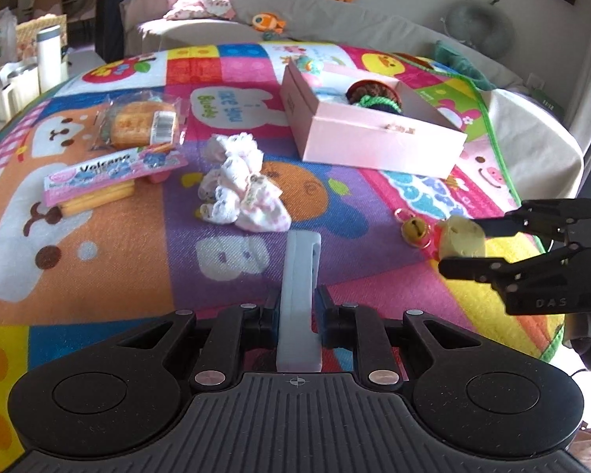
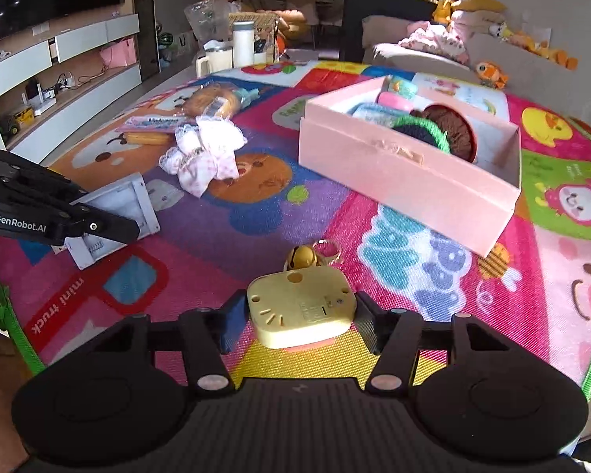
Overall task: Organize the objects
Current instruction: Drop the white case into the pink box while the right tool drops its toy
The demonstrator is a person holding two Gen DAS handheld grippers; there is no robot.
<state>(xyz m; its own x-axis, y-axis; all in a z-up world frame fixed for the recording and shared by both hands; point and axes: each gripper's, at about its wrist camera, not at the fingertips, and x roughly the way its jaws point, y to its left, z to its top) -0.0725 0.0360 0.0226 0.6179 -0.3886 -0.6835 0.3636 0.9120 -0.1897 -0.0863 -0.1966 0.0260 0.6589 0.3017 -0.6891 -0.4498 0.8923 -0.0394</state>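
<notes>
My left gripper (image 1: 298,311) is shut on a flat pale grey-blue plastic box (image 1: 299,291), held edge-on above the colourful play mat; it also shows in the right wrist view (image 2: 116,216). My right gripper (image 2: 299,315) is shut on a yellow plastic toy (image 2: 301,309) with a gold bell (image 2: 303,257) and ring hanging from it; the toy also shows in the left wrist view (image 1: 463,241). An open pink box (image 2: 409,173) holding a brown and green knitted item (image 2: 441,130) and small toys lies on the mat beyond both grippers.
A bundle of white lacy socks (image 1: 238,185), a pink "Volcano" snack pack (image 1: 110,175) and a wrapped bread (image 1: 142,124) lie on the mat (image 1: 138,268) at left. A sofa with plush toys (image 1: 268,21) stands behind. A TV shelf (image 2: 59,75) is at far left.
</notes>
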